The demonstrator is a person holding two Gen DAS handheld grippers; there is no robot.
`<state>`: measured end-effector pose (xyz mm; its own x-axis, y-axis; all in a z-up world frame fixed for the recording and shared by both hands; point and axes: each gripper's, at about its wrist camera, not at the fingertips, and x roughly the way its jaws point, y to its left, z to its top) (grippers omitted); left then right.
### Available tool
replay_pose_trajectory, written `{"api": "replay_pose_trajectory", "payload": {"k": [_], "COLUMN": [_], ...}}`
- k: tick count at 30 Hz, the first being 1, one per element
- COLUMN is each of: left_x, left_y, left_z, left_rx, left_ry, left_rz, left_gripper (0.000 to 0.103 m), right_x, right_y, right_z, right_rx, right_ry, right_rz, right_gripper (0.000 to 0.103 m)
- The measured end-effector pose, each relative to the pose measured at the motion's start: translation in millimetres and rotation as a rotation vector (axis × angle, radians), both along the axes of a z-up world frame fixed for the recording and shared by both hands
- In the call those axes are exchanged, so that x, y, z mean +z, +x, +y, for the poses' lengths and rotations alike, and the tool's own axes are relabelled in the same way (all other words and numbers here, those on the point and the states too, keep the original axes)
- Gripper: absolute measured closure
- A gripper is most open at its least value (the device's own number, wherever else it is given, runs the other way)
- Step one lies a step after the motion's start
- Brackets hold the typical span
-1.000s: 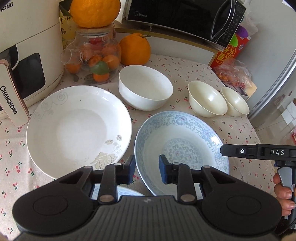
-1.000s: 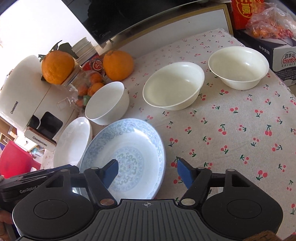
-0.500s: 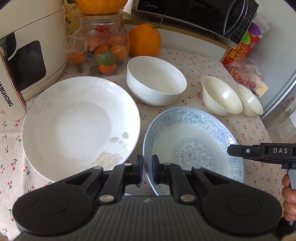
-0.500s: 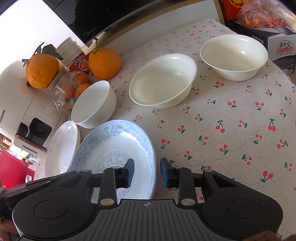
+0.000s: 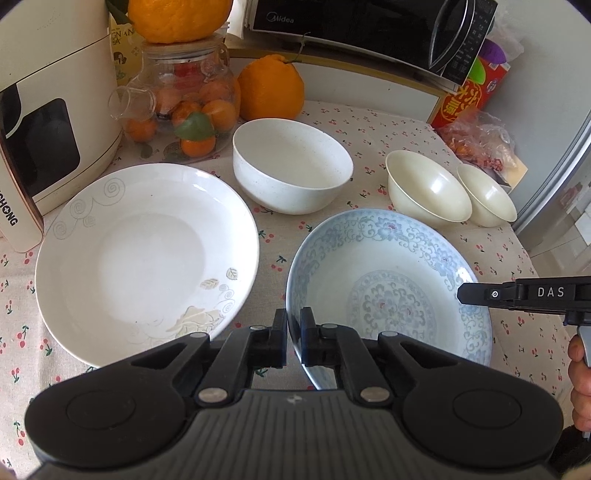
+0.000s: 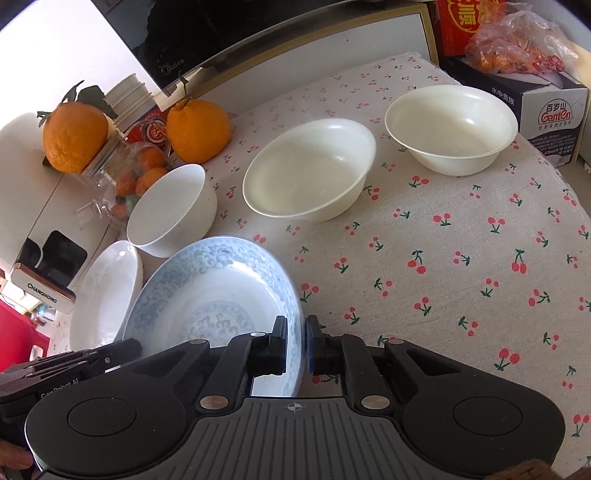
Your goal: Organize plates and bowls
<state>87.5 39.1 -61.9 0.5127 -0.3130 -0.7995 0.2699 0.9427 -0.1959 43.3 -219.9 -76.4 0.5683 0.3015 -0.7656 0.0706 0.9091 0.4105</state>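
Note:
A blue-patterned plate (image 5: 388, 291) lies on the cherry-print tablecloth. My left gripper (image 5: 293, 334) is shut on its near-left rim. My right gripper (image 6: 296, 341) is shut on its right rim; the plate also shows in the right wrist view (image 6: 214, 295). A white plate (image 5: 144, 254) lies to its left. A white bowl (image 5: 291, 170) stands behind them. Two cream bowls (image 5: 428, 188) (image 5: 485, 195) stand at the right; in the right wrist view they are the near one (image 6: 310, 173) and the far one (image 6: 450, 125).
A white Changhong appliance (image 5: 44, 110) stands at the back left. A glass jar of small oranges (image 5: 184, 99) with a big orange on top, another big orange (image 5: 271, 88), a microwave (image 5: 369, 26) and a red box (image 5: 476, 92) line the back. The table edge runs along the right.
Both grippers have closed from open onto the blue plate's rim, the left on its left side, the right on its right side. Both moved in closer to the plate.

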Motion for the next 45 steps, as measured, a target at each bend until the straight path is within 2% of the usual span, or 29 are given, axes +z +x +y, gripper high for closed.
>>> {"api": "replay_pose_trajectory", "payload": {"k": [11,26,33,36,38,40,41,43,44,45], "left_x": [-3,-5,-2,4,9,15,18,23,26,28], "left_y": [3,4,4,2,-1,-5,-8,-13,-15,-18], "left_z": [-17,-21,-19,-18,-16,-13,-11,-5,-3,0], "left_rx": [-0.040,-0.037,-0.042,-0.043,-0.047,-0.047,-0.048,-0.054,-0.060,-0.065], "left_ry": [-0.004,0.004,0.020,0.026,0.031,0.036,0.037,0.042,0.049,0.057], "left_rz": [0.016,0.021,0.032,0.020,0.011,-0.004,-0.013,-0.036,-0.045,-0.054], "left_gripper": [0.098,0.097,0.092,0.085,0.079,0.063,0.058,0.043,0.039,0.032], "right_x": [-4,-5,2,6,10,14,16,21,23,26], "right_y": [2,2,-1,-4,-7,-12,-14,-19,-21,-24], "right_z": [-17,-19,-21,-20,-20,-19,-19,-18,-17,-15], "right_rx": [-0.065,-0.074,-0.086,-0.087,-0.091,-0.088,-0.086,-0.078,-0.074,-0.068], "right_ry": [-0.015,-0.011,-0.038,-0.060,-0.071,-0.065,-0.061,-0.052,-0.053,-0.055], "right_rz": [0.041,0.039,0.020,0.015,0.003,-0.012,-0.017,-0.034,-0.043,-0.054], "right_gripper": [0.092,0.092,0.089,0.088,0.084,0.078,0.077,0.064,0.059,0.049]}}
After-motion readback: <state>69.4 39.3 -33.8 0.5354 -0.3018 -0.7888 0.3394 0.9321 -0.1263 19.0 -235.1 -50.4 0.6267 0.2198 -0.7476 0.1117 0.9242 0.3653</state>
